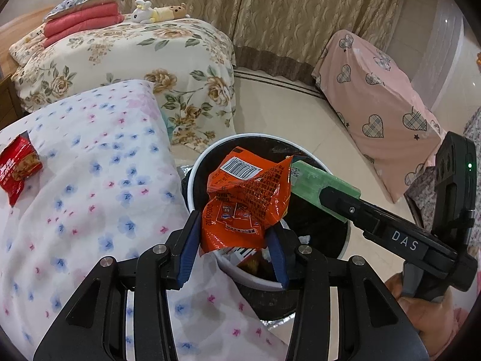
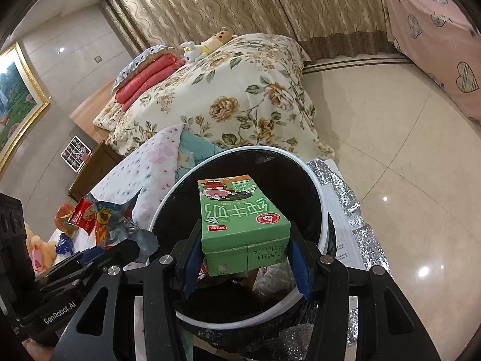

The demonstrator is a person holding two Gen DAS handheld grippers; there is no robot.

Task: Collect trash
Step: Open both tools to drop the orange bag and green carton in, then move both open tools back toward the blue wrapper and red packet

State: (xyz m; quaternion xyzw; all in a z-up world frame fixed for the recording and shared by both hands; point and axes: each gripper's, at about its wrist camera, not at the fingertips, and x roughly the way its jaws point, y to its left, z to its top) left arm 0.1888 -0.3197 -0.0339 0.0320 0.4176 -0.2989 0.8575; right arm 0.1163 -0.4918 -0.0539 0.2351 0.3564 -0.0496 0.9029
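Left gripper (image 1: 234, 249) gripping wrapper (image 1: 246, 201), over bin (image 1: 192, 174)

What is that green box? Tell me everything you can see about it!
The green carton is a small rectangular drink box that looks like printed cardboard, with white characters, a red round badge and a cartoon picture at its far end. A printed date code shows on the end nearest the camera. It looks whole, not crushed. The right gripper pinches its near end between blue pads, holding it roughly level over the open mouth of the white-rimmed, black-lined trash bin. In the left wrist view it sits beside the orange wrapper.
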